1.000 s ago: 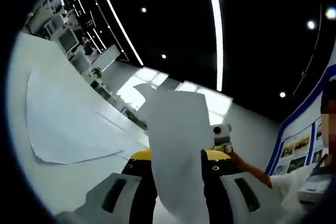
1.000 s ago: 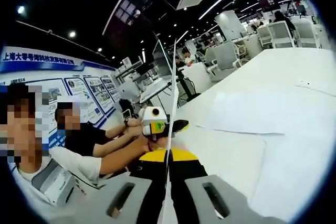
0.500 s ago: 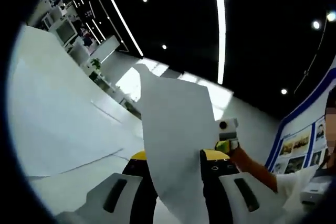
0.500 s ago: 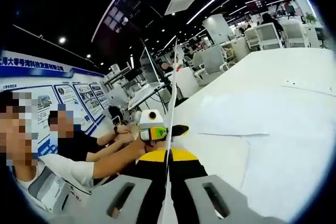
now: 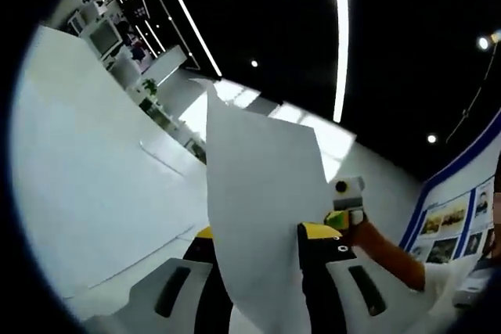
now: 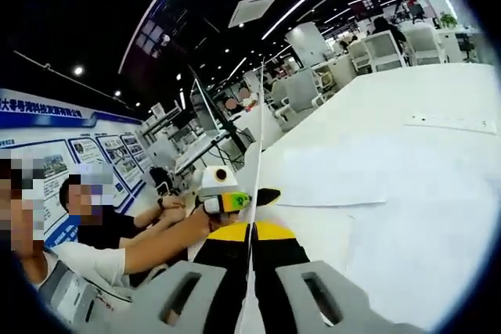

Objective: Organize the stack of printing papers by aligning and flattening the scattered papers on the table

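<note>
A white sheet of paper (image 5: pixel 258 193) stands upright between the jaws of my left gripper (image 5: pixel 262 240), which is shut on its lower part. In the left gripper view my right gripper (image 5: pixel 347 199) shows at the sheet's right edge, held by a hand. In the right gripper view the same sheet (image 6: pixel 256 146) runs edge-on as a thin line, and my right gripper (image 6: pixel 251 234) is shut on it. My left gripper (image 6: pixel 223 193) sits just left of that line, in a person's hand. More white sheets (image 6: pixel 337 181) lie loose and overlapping on the white table (image 6: pixel 438 107).
Two people sit at the left in the right gripper view, their arms (image 6: pixel 149 244) reaching in. A small paper strip (image 6: pixel 450 123) lies far out on the table. Monitors and chairs (image 6: pixel 297 87) stand beyond the table's far edge. A blue poster wall (image 6: pixel 70 154) is behind the people.
Both views have tilted upward with the hands. The held sheet stands taller in the left gripper view, and the loose sheets on the table have slid out of that view. Both grips are unchanged.
</note>
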`<state>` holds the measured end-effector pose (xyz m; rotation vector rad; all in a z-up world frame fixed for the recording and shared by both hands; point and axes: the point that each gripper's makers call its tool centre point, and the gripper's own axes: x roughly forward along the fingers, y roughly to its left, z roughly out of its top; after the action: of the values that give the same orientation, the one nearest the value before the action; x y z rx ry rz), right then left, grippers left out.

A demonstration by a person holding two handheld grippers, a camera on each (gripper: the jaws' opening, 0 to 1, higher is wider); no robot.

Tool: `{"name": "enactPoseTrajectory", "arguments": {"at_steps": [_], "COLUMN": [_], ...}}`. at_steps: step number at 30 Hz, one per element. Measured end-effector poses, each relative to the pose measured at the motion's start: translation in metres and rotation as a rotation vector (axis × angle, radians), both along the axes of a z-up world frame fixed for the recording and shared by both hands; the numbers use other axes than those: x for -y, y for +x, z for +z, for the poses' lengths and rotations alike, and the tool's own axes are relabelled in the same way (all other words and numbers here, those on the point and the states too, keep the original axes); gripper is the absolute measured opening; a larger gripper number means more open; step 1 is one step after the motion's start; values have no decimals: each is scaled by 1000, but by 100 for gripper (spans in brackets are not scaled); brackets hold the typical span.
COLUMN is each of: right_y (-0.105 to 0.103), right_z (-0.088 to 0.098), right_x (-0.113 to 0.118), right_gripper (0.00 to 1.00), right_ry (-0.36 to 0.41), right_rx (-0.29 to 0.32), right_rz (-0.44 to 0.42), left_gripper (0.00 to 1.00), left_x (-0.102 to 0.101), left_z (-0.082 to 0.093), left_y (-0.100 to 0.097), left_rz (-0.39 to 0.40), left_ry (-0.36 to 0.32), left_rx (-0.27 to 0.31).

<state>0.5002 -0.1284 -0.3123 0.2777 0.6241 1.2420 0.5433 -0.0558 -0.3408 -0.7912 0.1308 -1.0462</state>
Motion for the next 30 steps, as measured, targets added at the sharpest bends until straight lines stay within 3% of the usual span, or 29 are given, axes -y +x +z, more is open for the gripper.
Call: {"name": "enactPoseTrajectory", "arguments": {"at_steps": [10, 14, 20, 30], "right_y": [4, 1, -2, -11], "right_z": [-5, -8, -13, -21], "right_x": [2, -1, -7, -12], "right_gripper": [0, 0, 0, 0], "right_ry": [-21, -25, -15, -13], "right_rx": [18, 57, 37, 45], "right_rz": [-10, 1, 18, 38], "left_gripper": [33, 32, 28, 6], "left_x": [-5, -6, -6, -2], "left_z": [-4, -2, 2, 6], "left_y": [10, 9, 7, -2], "left_rz": [0, 5, -3, -57], "left_ry": [12, -12, -30, -38], "left_rx": [-17, -20, -13, 17]}}
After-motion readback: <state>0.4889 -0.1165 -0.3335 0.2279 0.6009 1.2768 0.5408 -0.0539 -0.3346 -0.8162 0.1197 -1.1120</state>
